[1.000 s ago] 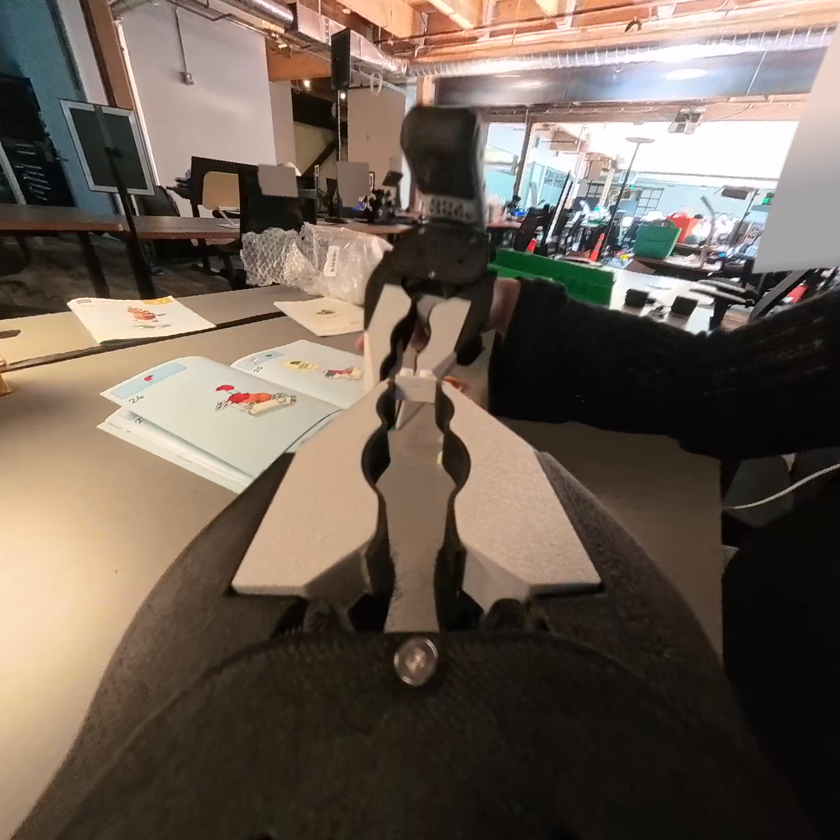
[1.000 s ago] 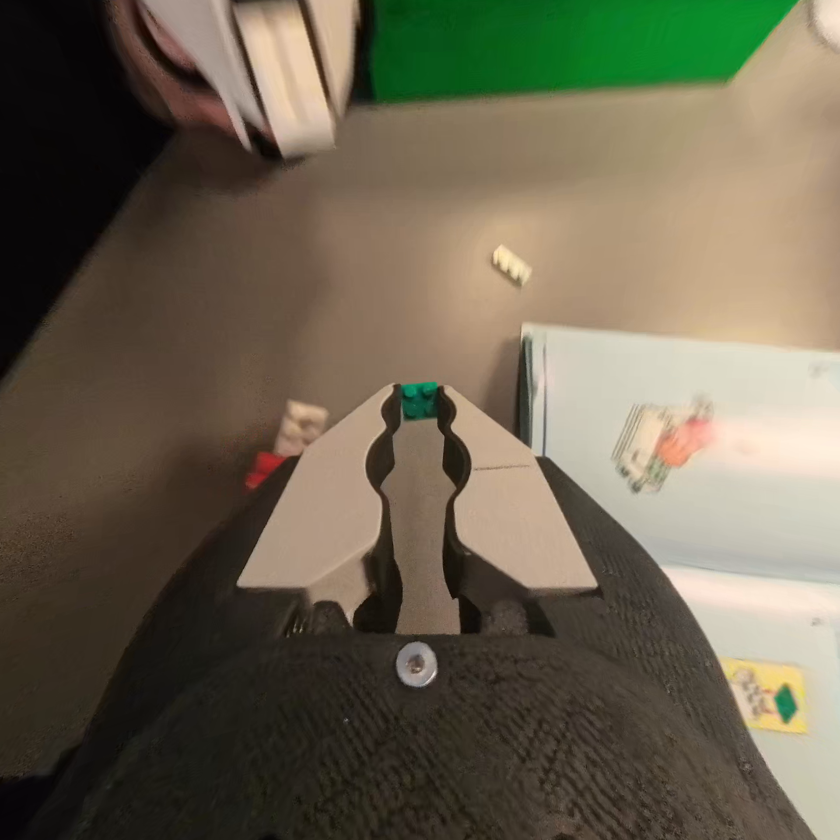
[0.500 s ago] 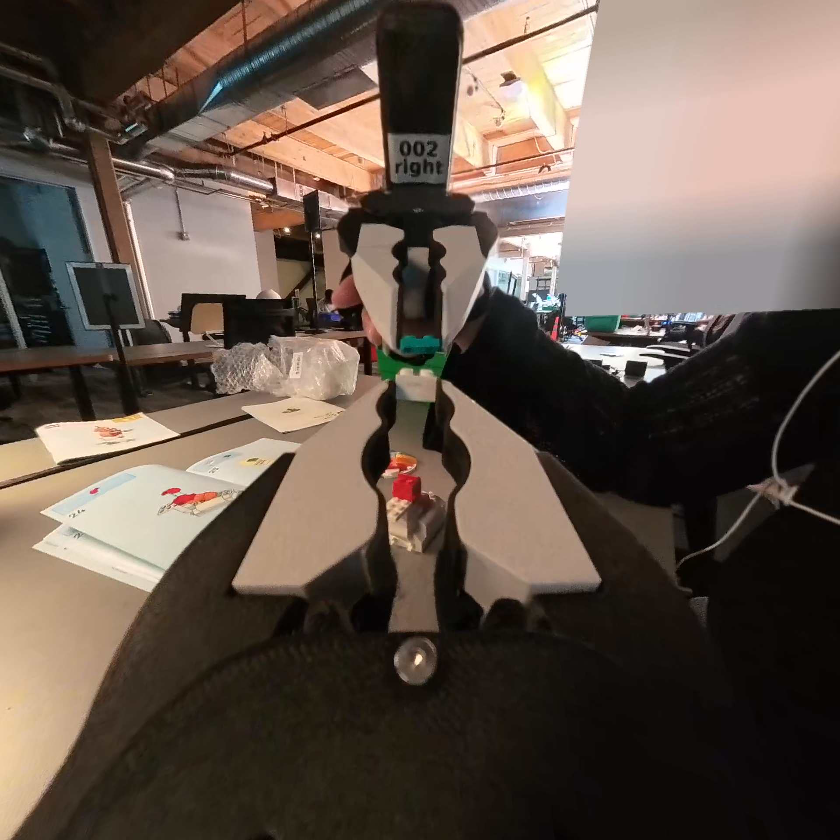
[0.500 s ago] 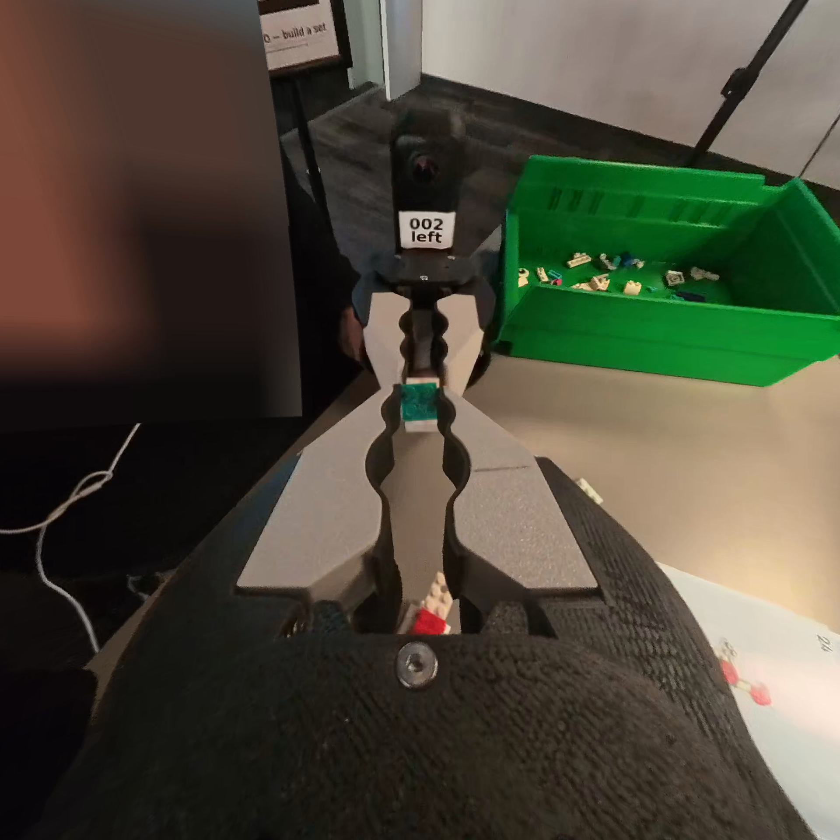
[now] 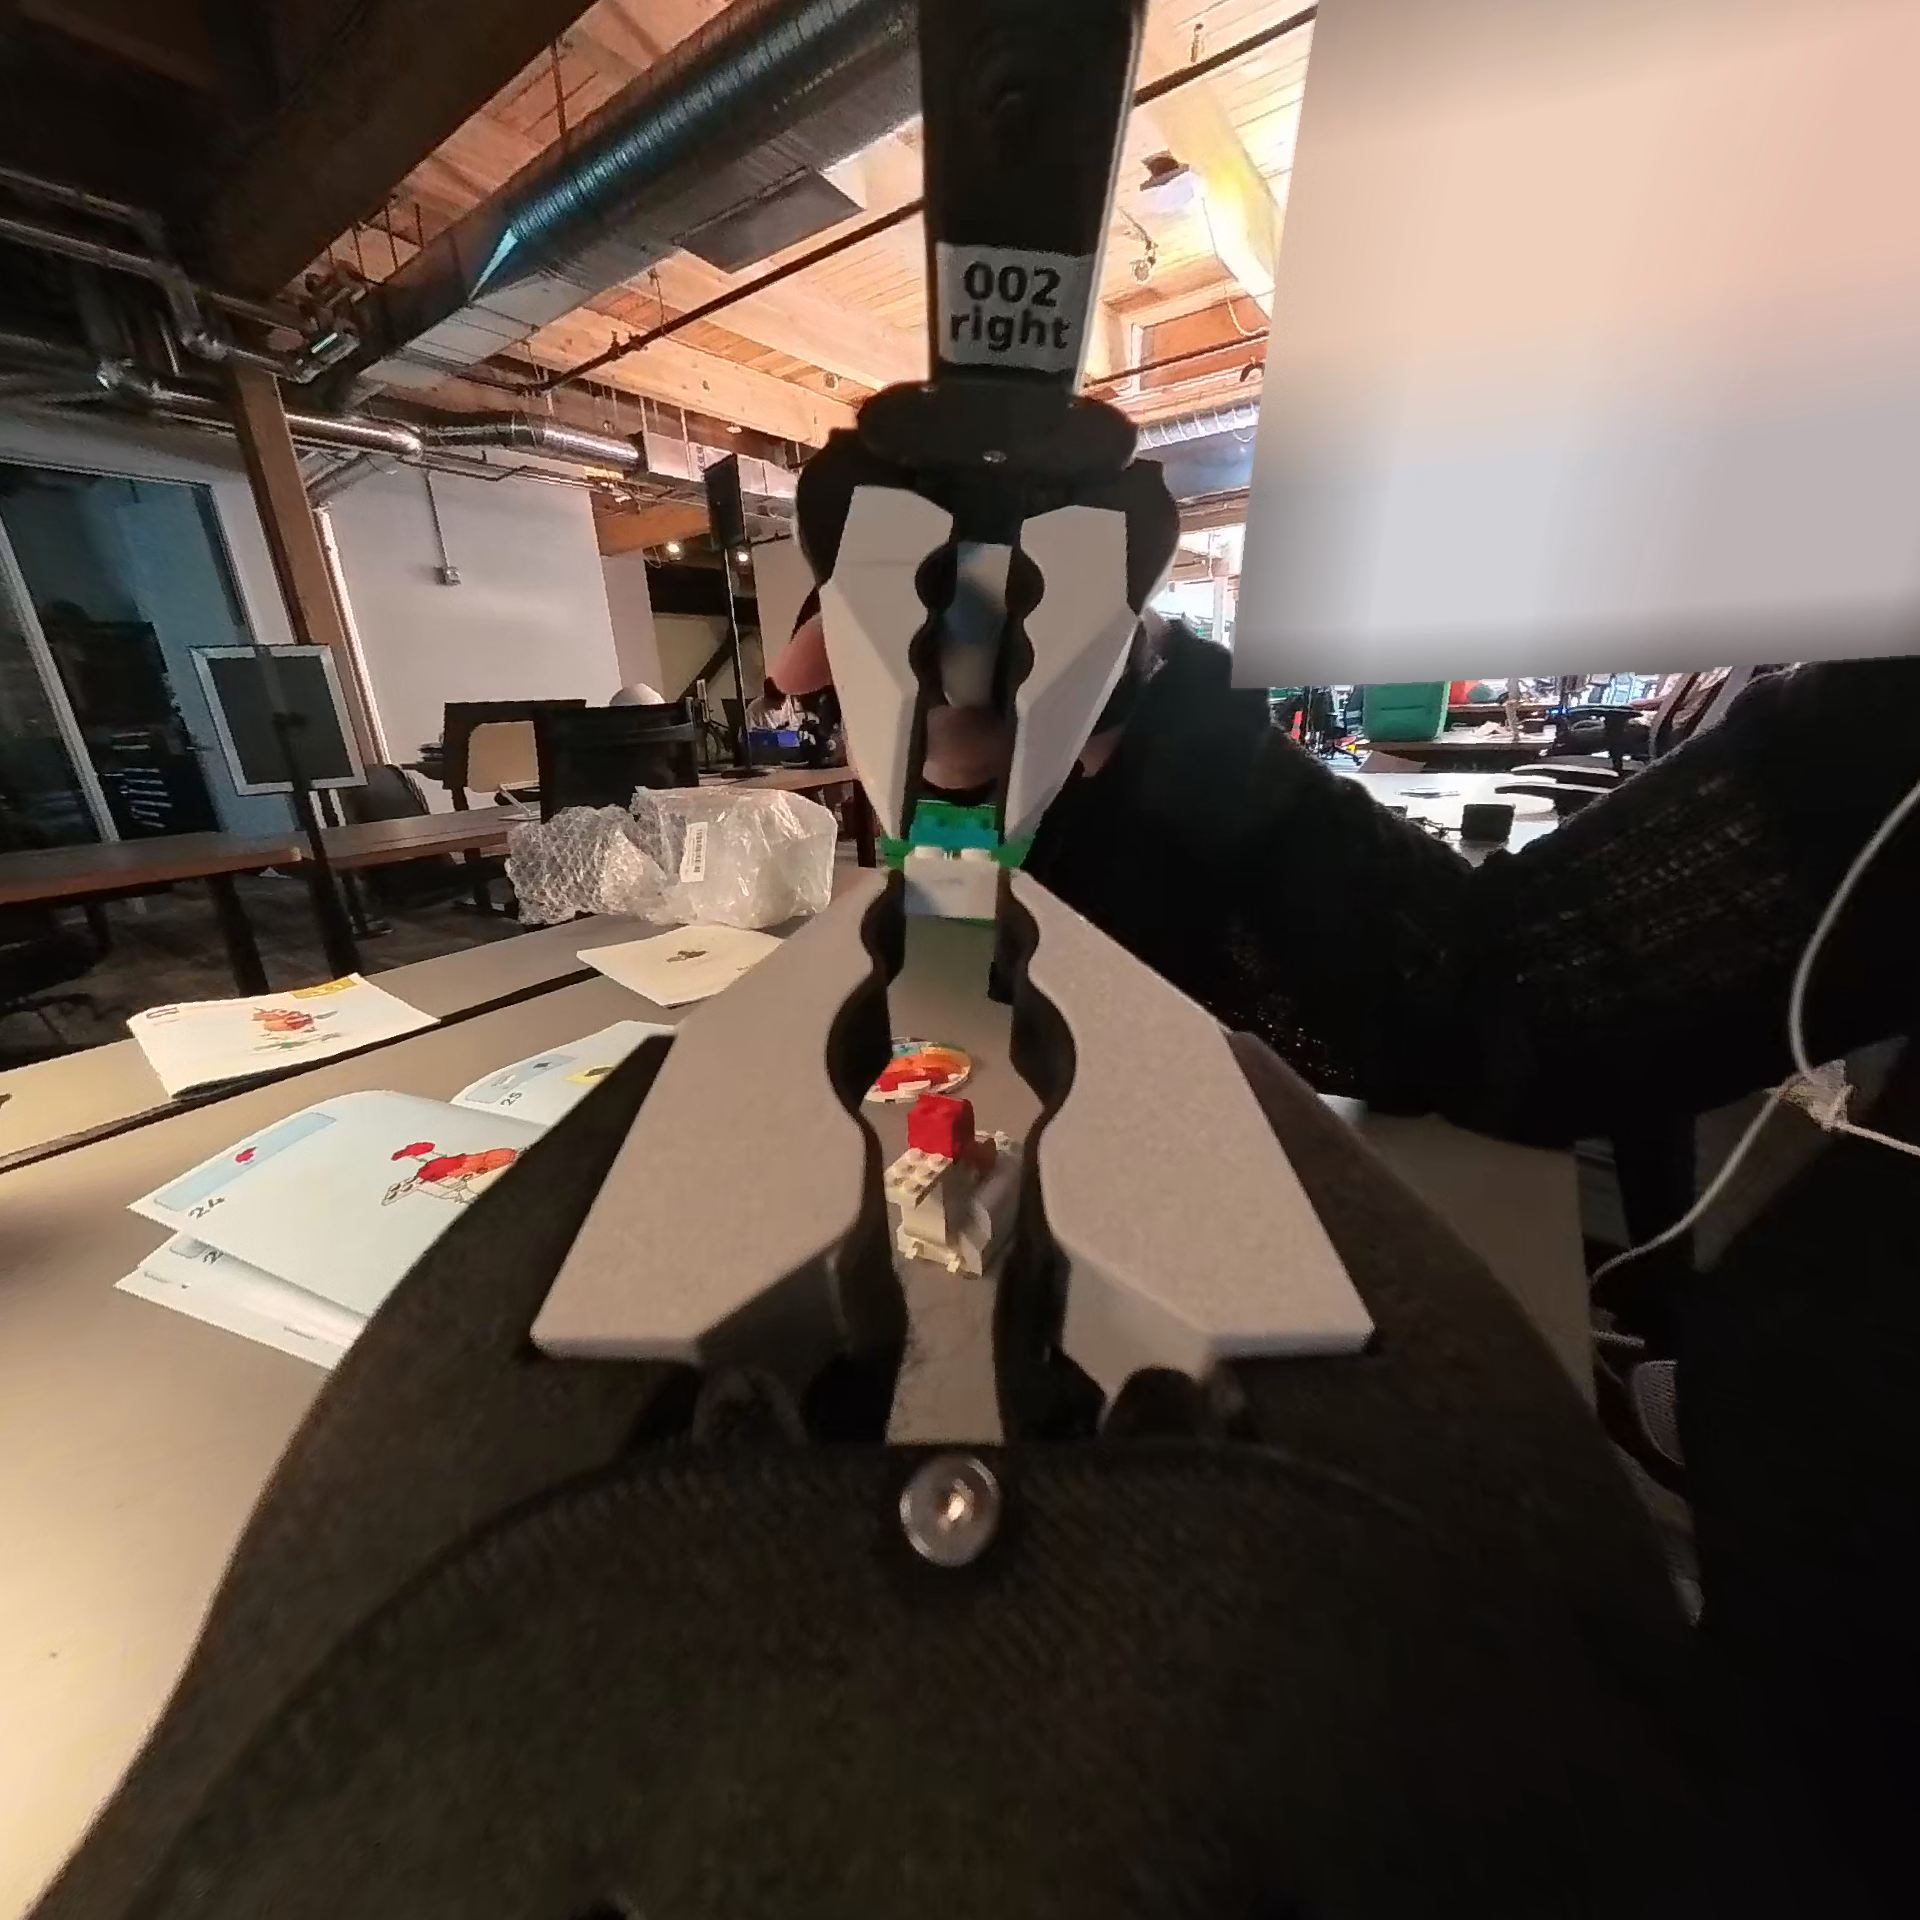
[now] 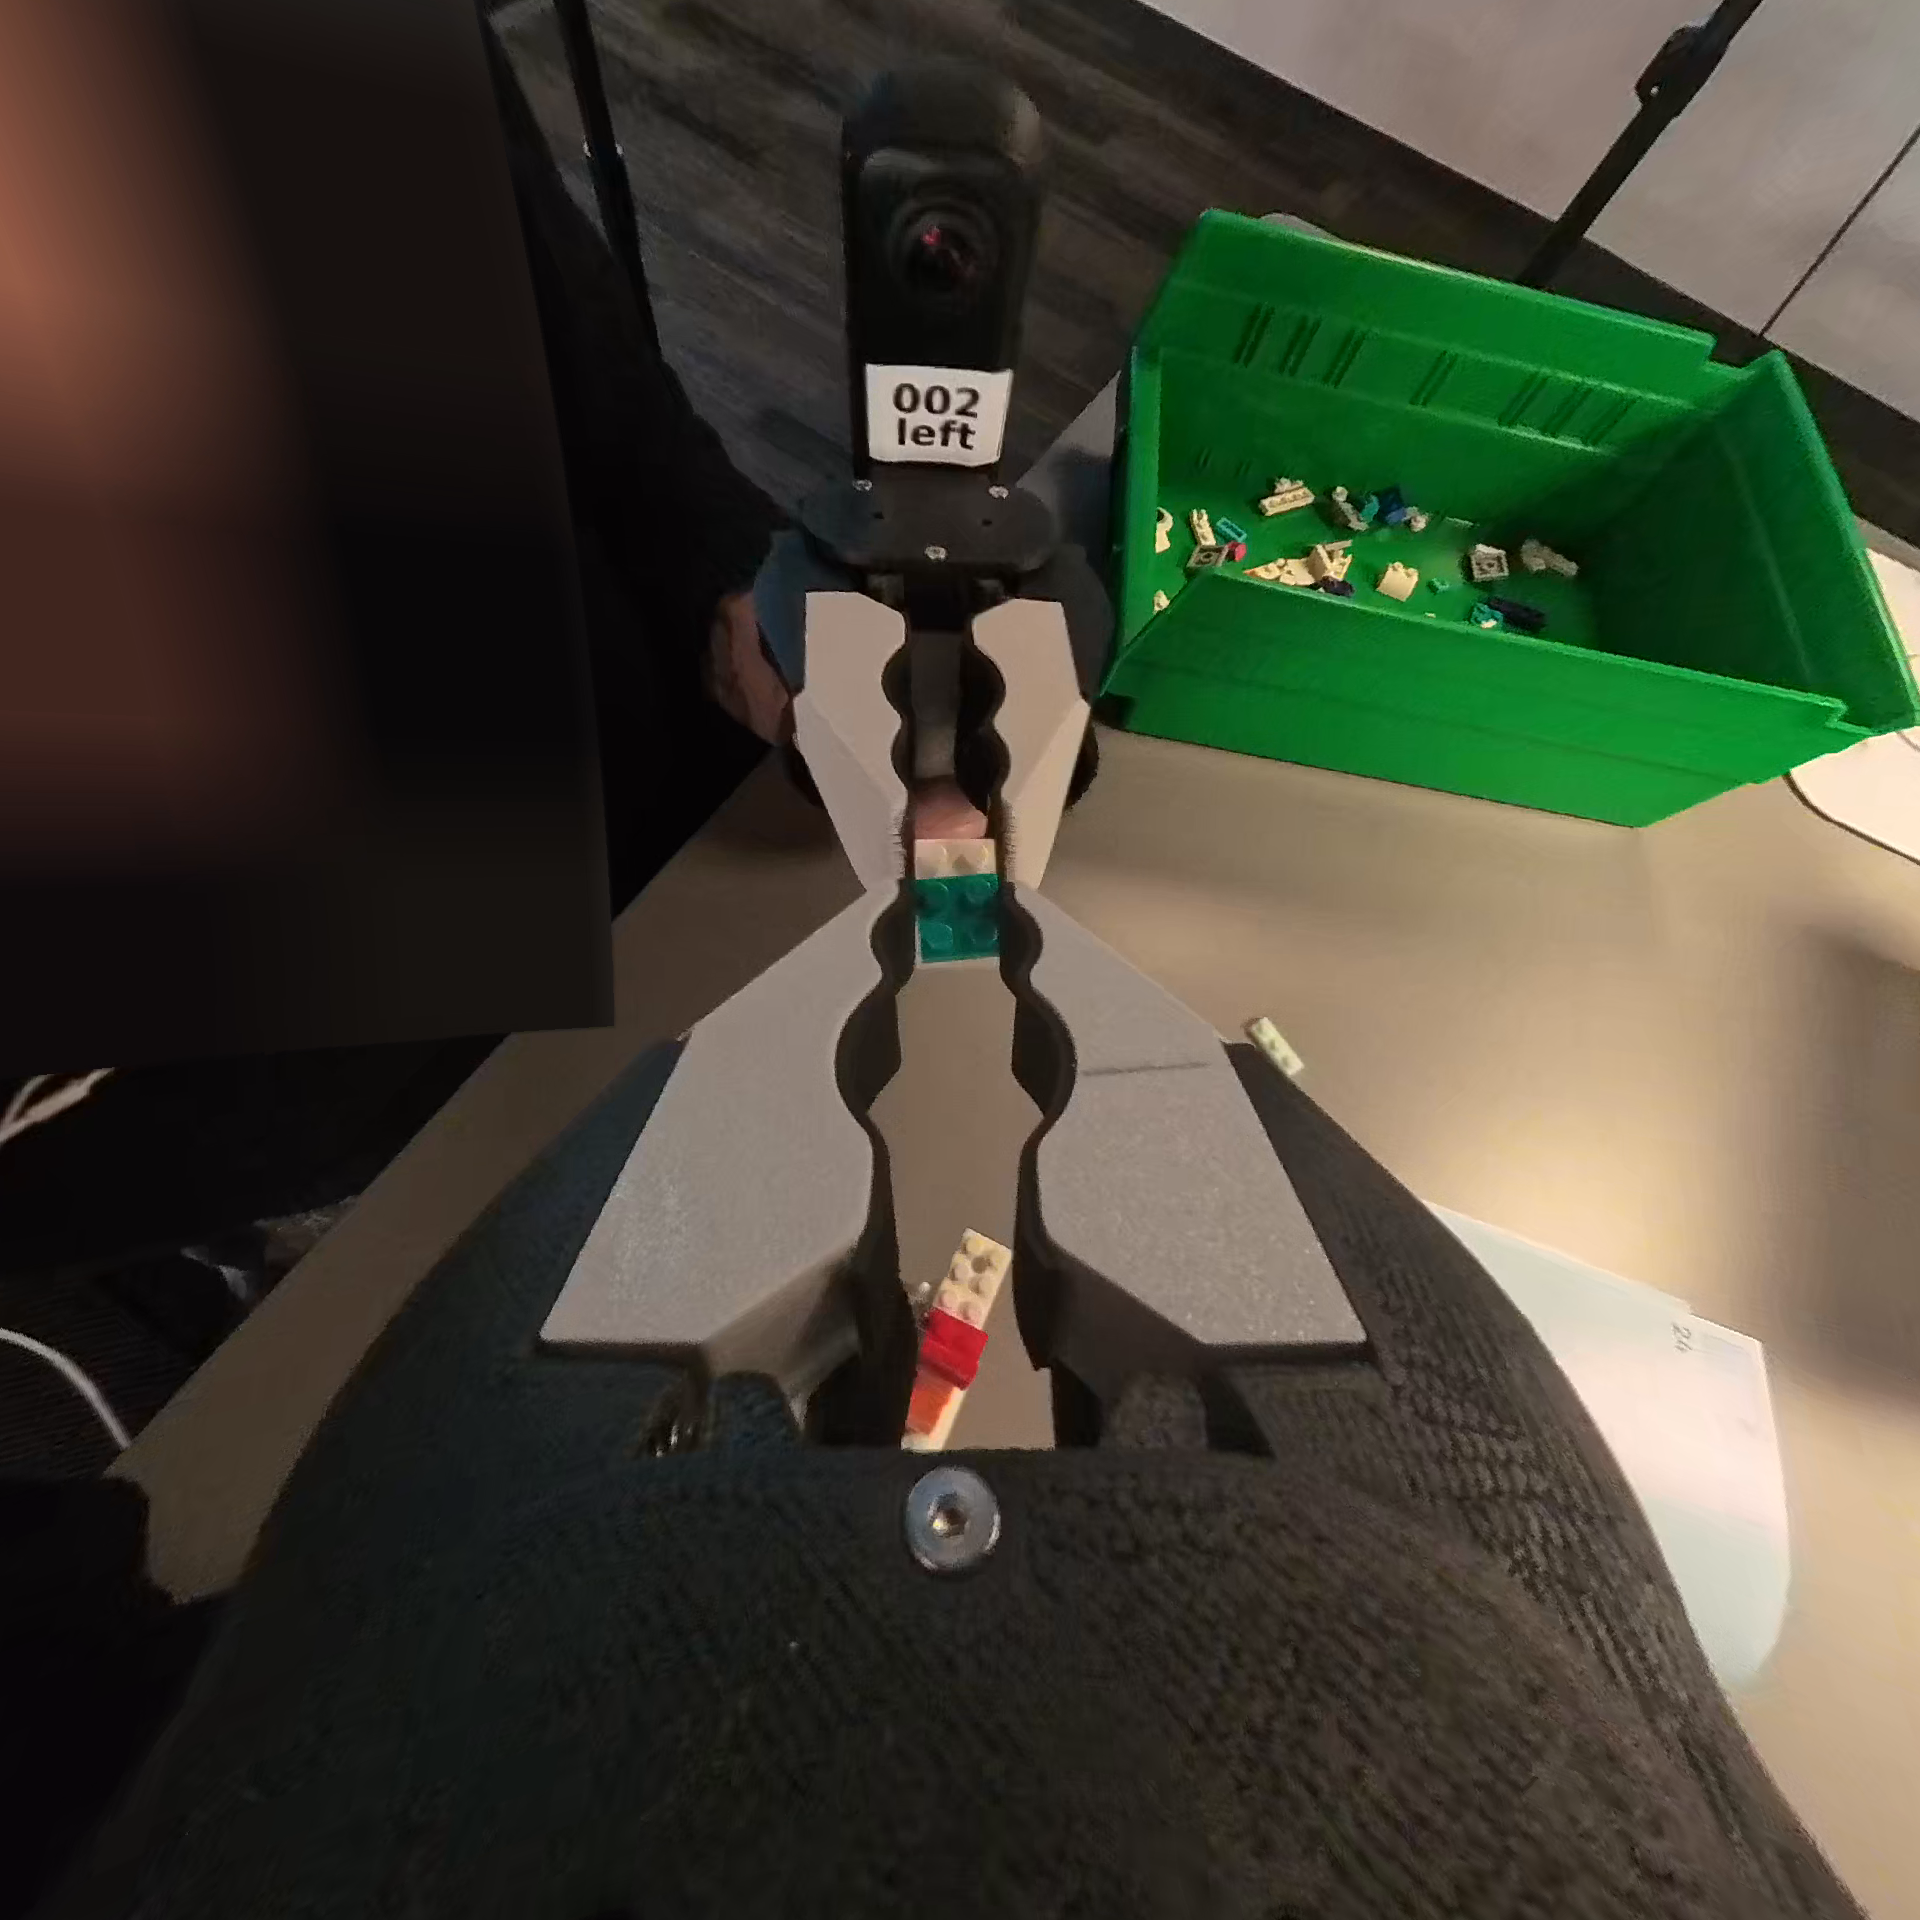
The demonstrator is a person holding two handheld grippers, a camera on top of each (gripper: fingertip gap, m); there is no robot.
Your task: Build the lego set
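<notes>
Both grippers are sitting closer together than half a second ago, tip to tip above the worktop (image 6: 1455, 1039), their bricks now meeting.

Seen from the left wrist view, the left gripper (image 5: 948, 896) is pinching a white brick (image 5: 948, 891) between its fingertips, while the right gripper (image 5: 954, 808) is facing it from above and clamping a teal brick (image 5: 951, 831). In the right wrist view the same pair is showing the other way round: the right gripper (image 6: 958, 920) is gripping the teal brick (image 6: 958, 920), and the left gripper (image 6: 954, 854) is holding the white brick (image 6: 954, 857) against its far edge. Whether the studs are fully seated is impossible to tell.

Below the raised grippers, a partly built white and red model (image 5: 943, 1184) is lying on the worktop near the edge closest to the person. An open instruction booklet (image 5: 343, 1195) is lying farther along the worktop, and a green bin (image 6: 1507, 665) holding loose pieces is standing towards the far corner.
</notes>
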